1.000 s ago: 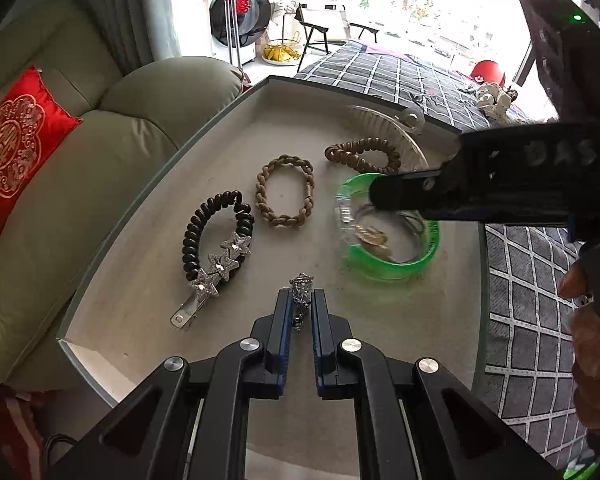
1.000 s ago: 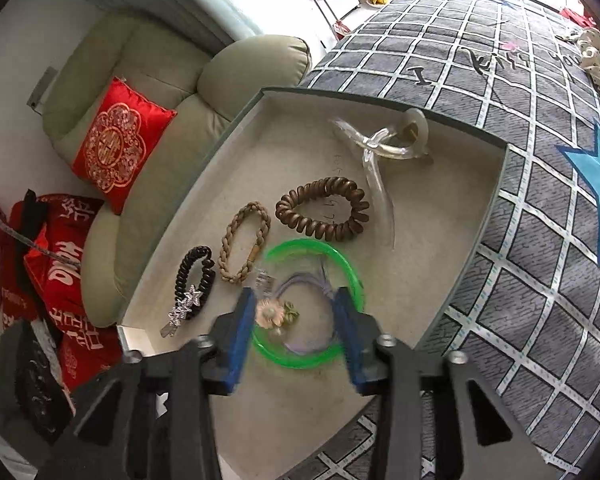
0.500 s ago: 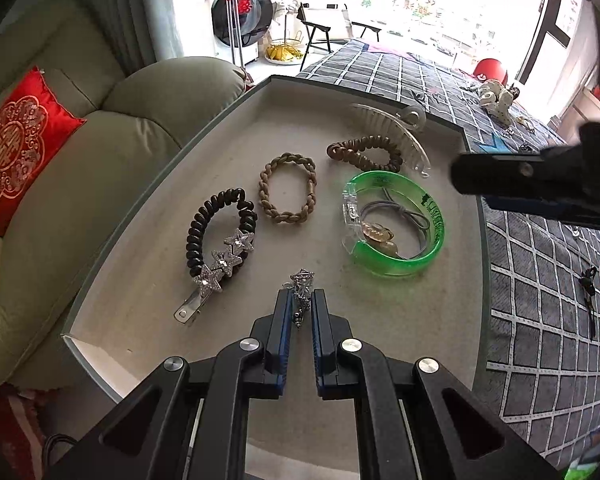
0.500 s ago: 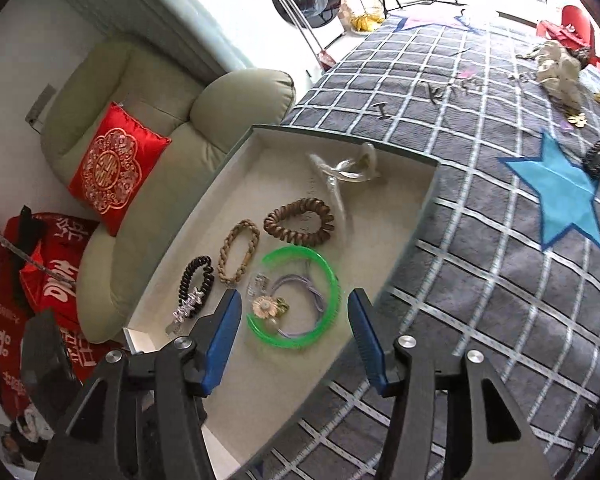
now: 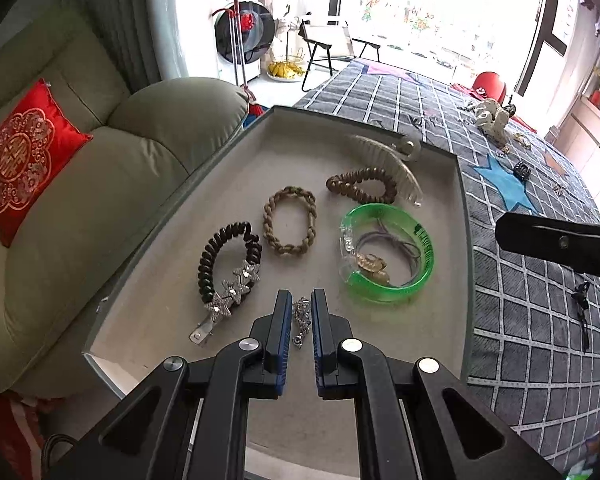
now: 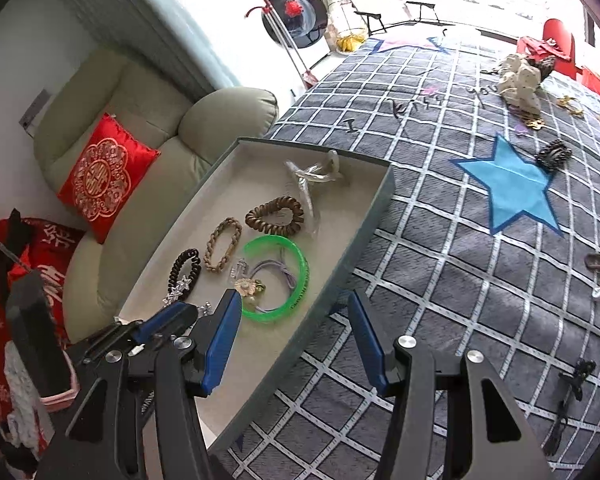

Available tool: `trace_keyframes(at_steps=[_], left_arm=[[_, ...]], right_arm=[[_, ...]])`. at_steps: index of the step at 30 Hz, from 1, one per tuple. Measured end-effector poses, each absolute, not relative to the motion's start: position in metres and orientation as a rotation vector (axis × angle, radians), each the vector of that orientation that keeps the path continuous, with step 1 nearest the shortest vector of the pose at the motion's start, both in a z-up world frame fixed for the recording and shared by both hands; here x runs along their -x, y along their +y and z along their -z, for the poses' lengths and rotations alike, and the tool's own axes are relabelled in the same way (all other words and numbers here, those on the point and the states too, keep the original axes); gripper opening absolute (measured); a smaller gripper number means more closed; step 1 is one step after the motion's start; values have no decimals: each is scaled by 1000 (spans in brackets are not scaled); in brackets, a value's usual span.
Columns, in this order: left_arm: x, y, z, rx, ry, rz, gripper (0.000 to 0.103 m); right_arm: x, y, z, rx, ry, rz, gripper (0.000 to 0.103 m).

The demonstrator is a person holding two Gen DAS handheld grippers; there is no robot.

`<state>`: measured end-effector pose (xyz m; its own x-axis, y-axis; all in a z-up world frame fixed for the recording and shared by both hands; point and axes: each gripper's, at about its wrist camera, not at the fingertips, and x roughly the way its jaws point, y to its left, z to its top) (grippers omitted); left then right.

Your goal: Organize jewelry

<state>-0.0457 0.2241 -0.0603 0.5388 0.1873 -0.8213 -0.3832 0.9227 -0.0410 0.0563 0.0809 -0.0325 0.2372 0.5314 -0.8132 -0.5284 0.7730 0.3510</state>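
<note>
A grey tray (image 5: 462, 216) on the bed holds a green bangle (image 5: 424, 240) with a purple hair tie and flower inside it, a brown coil tie (image 5: 358, 186), a braided tie (image 5: 290, 222), a black coil tie (image 5: 206, 264) with a star clip (image 5: 236, 286), and a clear claw clip (image 5: 396, 160). My left gripper (image 5: 300, 316) is shut on a small silver pendant (image 5: 301, 314) just above the tray's near end. My right gripper (image 6: 294, 320) is open and empty, raised over the tray's right edge (image 6: 364, 232).
More jewelry lies scattered on the checked bedspread (image 6: 460, 240): a black claw clip (image 6: 554, 154), a dark cord (image 6: 572, 392), small pieces near a cream toy (image 6: 520, 80). A beige sofa with a red cushion (image 5: 18, 160) stands left of the tray.
My right gripper has lifted up and back to the right, away from the green bangle, staying open. My left gripper has held still with the pendant.
</note>
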Motion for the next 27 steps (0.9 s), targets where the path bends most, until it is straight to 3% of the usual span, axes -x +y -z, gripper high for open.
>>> trace_keyframes(at_steps=[2,4,5,13,16,19,27], left_arm=[[47,224,58,226,939,-353,13],[48,226,56,241,935,-366,79],[51,227,54,246,929,-385,101],[60,227,37,201,855,-445,103],[65,223,33,169,846,-464,103],[73,226,31,179,849,-480,103],[95,229,17,208,830,-494,103]], right_arm=[[-56,81,33,6,1119,-713,59],[-54,83,33,26,1117,-703,59],[-53,83,33,35,1113,-701,59],[-41,92,28,112,1083,-676,60],[-34,96,23,162,1062,-657,73],[-25,99,18,204,1036,-648,79],[-1,104,1,265,955,-634,86]])
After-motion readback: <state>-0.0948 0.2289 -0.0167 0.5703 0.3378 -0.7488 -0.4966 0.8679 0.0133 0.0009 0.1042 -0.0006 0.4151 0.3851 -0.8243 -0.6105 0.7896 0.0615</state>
